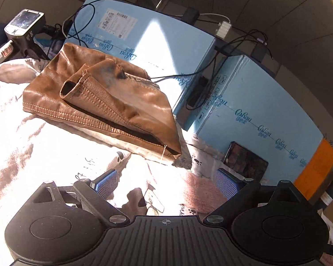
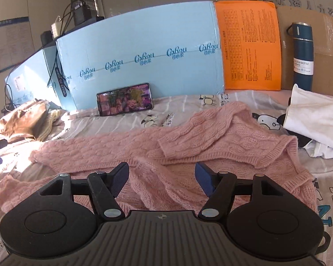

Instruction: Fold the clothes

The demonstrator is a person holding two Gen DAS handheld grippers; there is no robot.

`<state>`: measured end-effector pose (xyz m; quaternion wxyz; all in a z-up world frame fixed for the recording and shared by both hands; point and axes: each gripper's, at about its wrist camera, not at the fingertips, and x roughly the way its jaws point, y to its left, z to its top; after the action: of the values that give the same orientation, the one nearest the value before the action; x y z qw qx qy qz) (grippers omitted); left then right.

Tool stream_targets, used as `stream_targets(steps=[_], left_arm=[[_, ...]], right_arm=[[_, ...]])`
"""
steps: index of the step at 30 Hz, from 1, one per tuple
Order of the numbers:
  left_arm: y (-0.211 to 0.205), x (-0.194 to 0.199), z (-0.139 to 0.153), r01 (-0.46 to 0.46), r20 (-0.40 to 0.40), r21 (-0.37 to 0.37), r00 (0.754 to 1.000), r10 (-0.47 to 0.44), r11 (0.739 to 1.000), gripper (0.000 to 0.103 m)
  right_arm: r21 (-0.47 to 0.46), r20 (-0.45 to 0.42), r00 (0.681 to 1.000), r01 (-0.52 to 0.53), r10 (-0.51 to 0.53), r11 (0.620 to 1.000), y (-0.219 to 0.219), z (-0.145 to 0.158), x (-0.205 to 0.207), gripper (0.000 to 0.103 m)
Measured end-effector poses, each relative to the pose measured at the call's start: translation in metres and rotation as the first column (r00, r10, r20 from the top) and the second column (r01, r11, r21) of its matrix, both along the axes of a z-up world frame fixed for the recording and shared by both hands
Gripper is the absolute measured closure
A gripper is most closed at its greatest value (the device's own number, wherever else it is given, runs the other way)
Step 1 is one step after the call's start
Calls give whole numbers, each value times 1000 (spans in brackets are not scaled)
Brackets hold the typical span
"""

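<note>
Pink sweater (image 2: 188, 133) sleeve ends cut off below.

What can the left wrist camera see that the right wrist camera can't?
Only the left wrist view shows the shipping label on a blue box and the left gripper, open. Only the right wrist view shows the pink sweater, orange sheet, blue bottle, white cloth and right gripper, open. Both show the brown leather jacket, phone and blue boxes.
</note>
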<state>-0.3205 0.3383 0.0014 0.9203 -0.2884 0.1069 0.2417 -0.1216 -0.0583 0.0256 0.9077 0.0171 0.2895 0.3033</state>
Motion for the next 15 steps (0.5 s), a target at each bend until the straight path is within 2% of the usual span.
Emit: stream_targets(steps=[2,4,6,8,10,12,15], left_arm=[[5,-3,-3,8,19,-32,1000,-7,999,7],[9,-6,-7,9,28,-68,1000,-7,998,7],[14,-8,-11,-2,30,-103,1000,5,995,7],[15,-12,-13,-8,50,-116,999,14,993,7],[15,-13,-13,-13,57,-114,998,19,993,7],[15,-13,-13,-11,55,-113,998,17,993,7],[15,-12,-12,-9,52,-114,999,15,993,7]], right_arm=[[16,-57,998,-5,6,1000,1,-10,10,53],[44,-106,994,-27,32,999,0,-19,17,66],[74,-147,988,-43,54,996,-3,-26,22,88],[125,-153,987,-38,57,991,-13,-25,20,94],[232,-137,986,-65,98,971,-31,-19,13,95],[353,-99,983,-109,152,929,-52,-13,4,95],[505,-7,978,-175,206,845,-88,-5,-11,95]])
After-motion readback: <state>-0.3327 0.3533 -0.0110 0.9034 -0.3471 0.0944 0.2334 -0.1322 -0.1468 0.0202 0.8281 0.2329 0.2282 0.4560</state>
